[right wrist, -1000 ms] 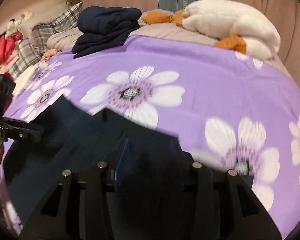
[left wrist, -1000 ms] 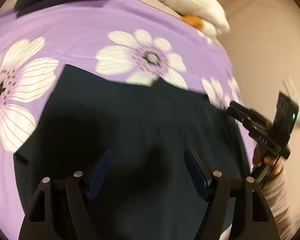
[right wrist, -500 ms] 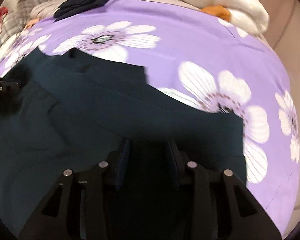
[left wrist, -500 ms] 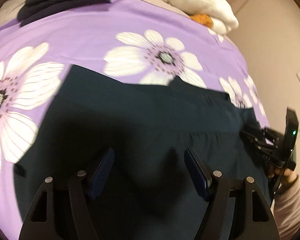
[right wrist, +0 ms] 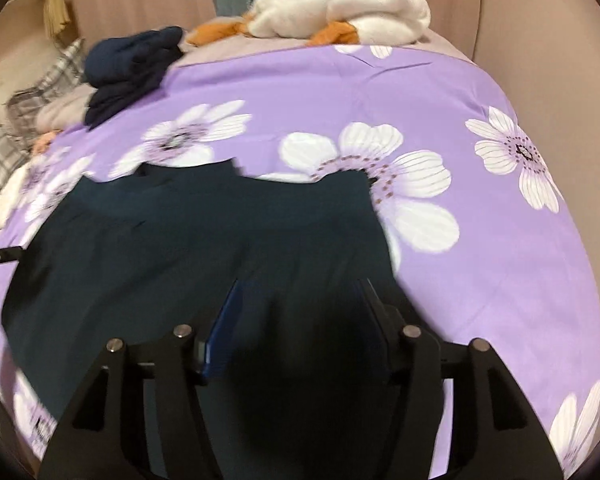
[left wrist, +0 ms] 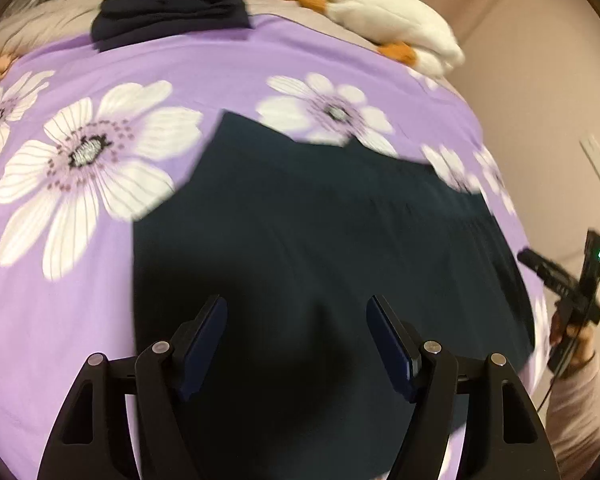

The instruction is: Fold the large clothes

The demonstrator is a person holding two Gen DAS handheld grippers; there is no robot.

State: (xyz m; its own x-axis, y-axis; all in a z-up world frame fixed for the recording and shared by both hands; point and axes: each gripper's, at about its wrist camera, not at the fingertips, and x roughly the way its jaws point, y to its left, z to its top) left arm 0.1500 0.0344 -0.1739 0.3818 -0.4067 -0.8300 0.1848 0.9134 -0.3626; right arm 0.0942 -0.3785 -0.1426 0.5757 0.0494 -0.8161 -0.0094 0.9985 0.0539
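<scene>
A large dark navy garment (left wrist: 320,240) lies spread flat on a purple bedspread with white flowers (left wrist: 80,152); it also shows in the right wrist view (right wrist: 188,248). My left gripper (left wrist: 296,320) is open and empty, held just above the garment's near part. My right gripper (right wrist: 296,304) is open above the garment's right near edge, with nothing between the jaws. The right gripper also shows at the right edge of the left wrist view (left wrist: 560,284), beyond the garment's right side.
A stack of folded dark clothes (left wrist: 172,4) and a white and orange plush toy (left wrist: 392,28) lie at the bed's far end. Plaid pillows (right wrist: 32,96) sit far left. A beige wall (left wrist: 540,80) runs along the right.
My right gripper let go of the garment, opened and drew back to the right. The garment now lies flat. My left gripper stayed open and pulled back a little.
</scene>
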